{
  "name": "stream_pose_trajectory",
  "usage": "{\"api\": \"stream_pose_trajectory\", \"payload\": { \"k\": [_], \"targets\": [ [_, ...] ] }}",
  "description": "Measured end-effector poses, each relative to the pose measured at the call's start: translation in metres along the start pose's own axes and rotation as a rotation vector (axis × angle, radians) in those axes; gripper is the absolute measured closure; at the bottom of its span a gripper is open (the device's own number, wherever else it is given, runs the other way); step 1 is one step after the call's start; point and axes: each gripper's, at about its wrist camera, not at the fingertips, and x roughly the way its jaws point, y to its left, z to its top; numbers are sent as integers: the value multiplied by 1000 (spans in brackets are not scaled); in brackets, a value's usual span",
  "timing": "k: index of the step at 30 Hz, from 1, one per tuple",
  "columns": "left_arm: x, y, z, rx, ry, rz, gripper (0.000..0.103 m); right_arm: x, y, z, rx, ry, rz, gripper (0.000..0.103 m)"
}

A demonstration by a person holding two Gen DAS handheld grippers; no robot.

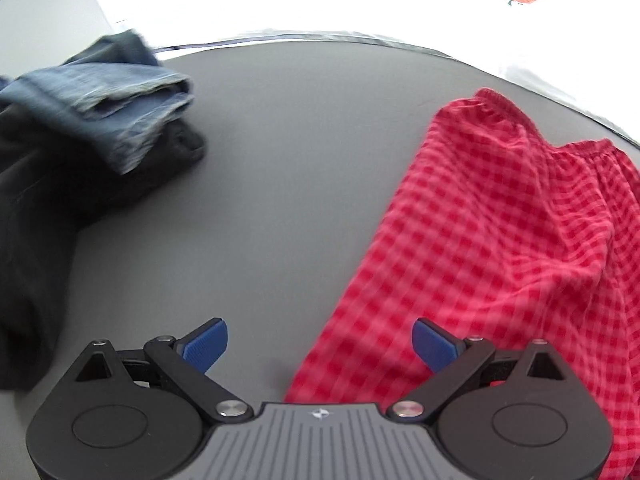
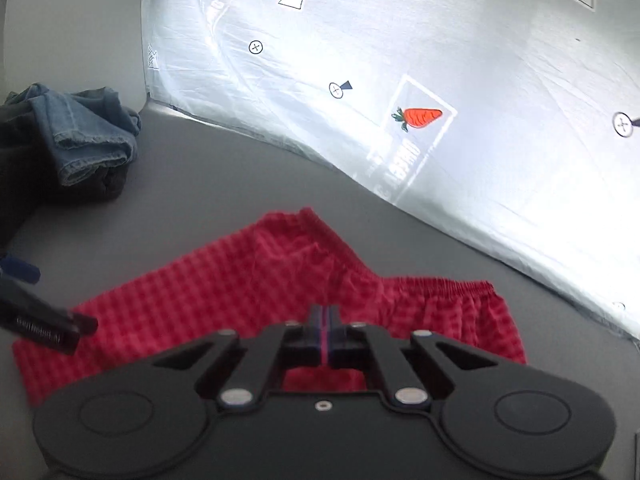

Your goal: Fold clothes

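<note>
While clenched at 6 o'clock in the right wrist view, grips a fold of the red checked shorts point(image 2: 240, 292) with the right gripper point(image 2: 325, 332), blue pads pressed flat together and cloth bunched just beneath. Released wide at the left gripper point(image 1: 320, 344), with nothing between the pads, hovering over the seam where the shorts' 9 o'clock edge meets the grey table point(image 1: 300, 168).

Spread on that table from 6 toward 12 o'clock, with the elastic waistband point(image 2: 448, 286) at the far side, puckered and humped near 12 rather than flat. Fits either drawing the shorts out flat or carrying one part over another; cannot settle which from the lie of the cloth. Likely calls for a second hold from the open claw on the loose near-left edge, level with the right, so as not to drag the cloth askew.

Offers open room at 10 to 12 o'clock in the left wrist view: bare grey surface between the shorts and the pile. Farther, at 10 o'clock, a pair of jeans point(image 1: 120, 112) heaped on a dark garment point(image 1: 36, 220), well apart from the red cloth. Farthest, from 12 round to 3 o'clock, a white printed sheet point(image 2: 460, 40) with carrots rising along the table's far edge, near the waistband on the right, so less slack for moving there than leftward.
</note>
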Motion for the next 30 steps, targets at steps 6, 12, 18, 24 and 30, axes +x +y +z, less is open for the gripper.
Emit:
{"api": "stream_pose_trajectory", "payload": {
  "k": [6, 12, 18, 24, 30],
  "targets": [
    [21, -6, 7, 41, 20, -20, 5, 101, -4, 41, 26, 81, 71, 67],
    [30, 11, 6, -12, 65, -17, 4, 174, 6, 54, -56, 148, 92, 94],
    [24, 17, -1, -33, 83, -27, 5, 206, 2, 76, -20, 135, 80, 99],
    [12, 14, -14, 0, 91, -44, 7, 179, -1, 78, 31, 105, 25, 66],
    [0, 12, -26, 15, 93, -65, 16, 69, -35, 20, 240, 80, -73, 48]
  ]
}}
